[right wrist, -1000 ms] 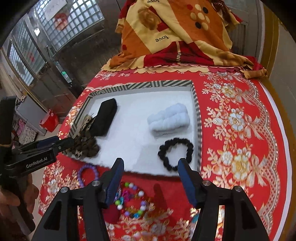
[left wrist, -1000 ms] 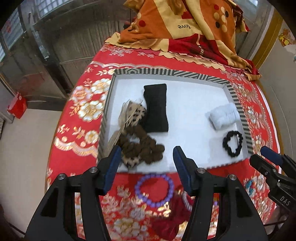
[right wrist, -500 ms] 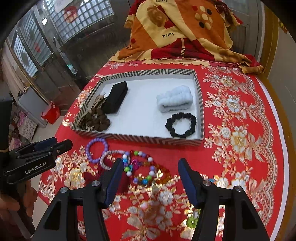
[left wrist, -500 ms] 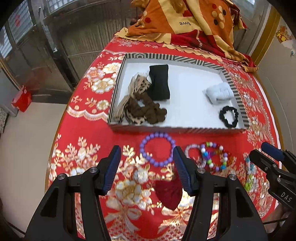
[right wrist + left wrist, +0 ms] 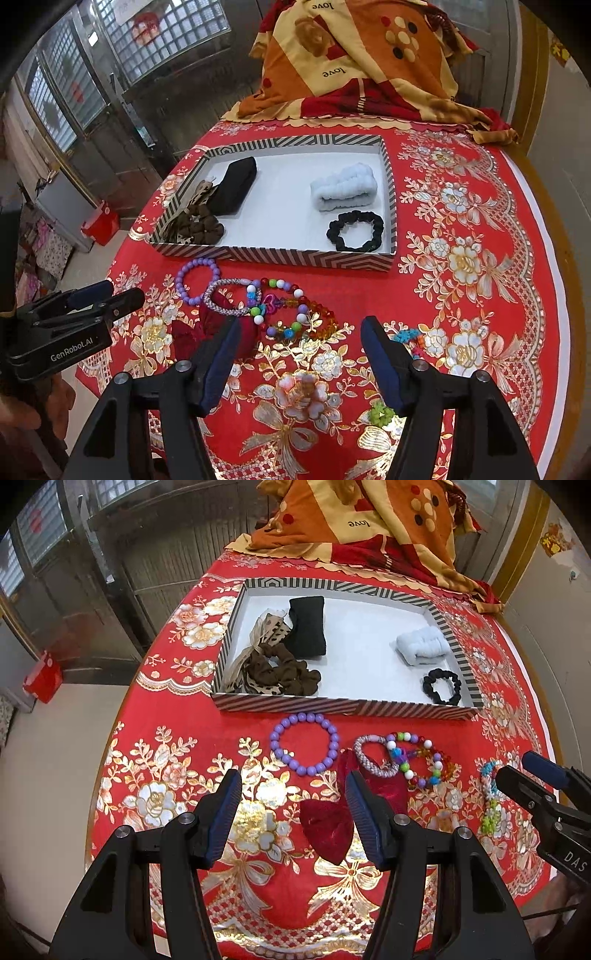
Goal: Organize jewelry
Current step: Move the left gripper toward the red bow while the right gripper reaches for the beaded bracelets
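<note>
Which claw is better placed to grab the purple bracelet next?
Left, probably. The purple bracelet lies just ahead of the open left claw, near the tray. From the right claw, also open, it sits off to the left, with the multicoloured bracelet closer.

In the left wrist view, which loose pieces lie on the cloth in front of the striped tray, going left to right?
purple bead bracelet → silver-pink woven bracelet → multicoloured bead bracelet → turquoise and green bead strand, beside the right gripper.

Both hand-held grippers (image 5: 293,794) (image 5: 297,341) agape, empty
</note>
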### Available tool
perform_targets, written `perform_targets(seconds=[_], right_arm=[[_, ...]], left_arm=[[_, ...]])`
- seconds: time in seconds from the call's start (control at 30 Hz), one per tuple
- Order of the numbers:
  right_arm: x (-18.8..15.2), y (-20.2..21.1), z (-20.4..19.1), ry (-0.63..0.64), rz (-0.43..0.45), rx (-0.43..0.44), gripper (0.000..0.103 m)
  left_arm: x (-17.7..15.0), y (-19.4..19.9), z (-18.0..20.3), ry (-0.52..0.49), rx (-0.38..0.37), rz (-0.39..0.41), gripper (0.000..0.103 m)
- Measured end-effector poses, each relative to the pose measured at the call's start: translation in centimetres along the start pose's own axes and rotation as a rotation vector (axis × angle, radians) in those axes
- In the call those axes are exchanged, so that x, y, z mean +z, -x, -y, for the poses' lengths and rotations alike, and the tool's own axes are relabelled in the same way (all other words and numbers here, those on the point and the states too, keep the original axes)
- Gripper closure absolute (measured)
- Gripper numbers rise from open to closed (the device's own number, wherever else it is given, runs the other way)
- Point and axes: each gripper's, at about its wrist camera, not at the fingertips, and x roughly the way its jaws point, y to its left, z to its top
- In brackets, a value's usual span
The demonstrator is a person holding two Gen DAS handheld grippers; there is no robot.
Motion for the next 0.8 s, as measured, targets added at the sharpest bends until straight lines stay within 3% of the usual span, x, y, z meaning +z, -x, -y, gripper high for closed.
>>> perform_targets(seconds=[0.8], right_arm=[[-1.1, 0.2, 1.5, -0.03, -0.021, -0.024, 0.038]], left_arm=[[-1.0, -0.5, -0.7, 0.016, -0.024, -0.039, 0.045]])
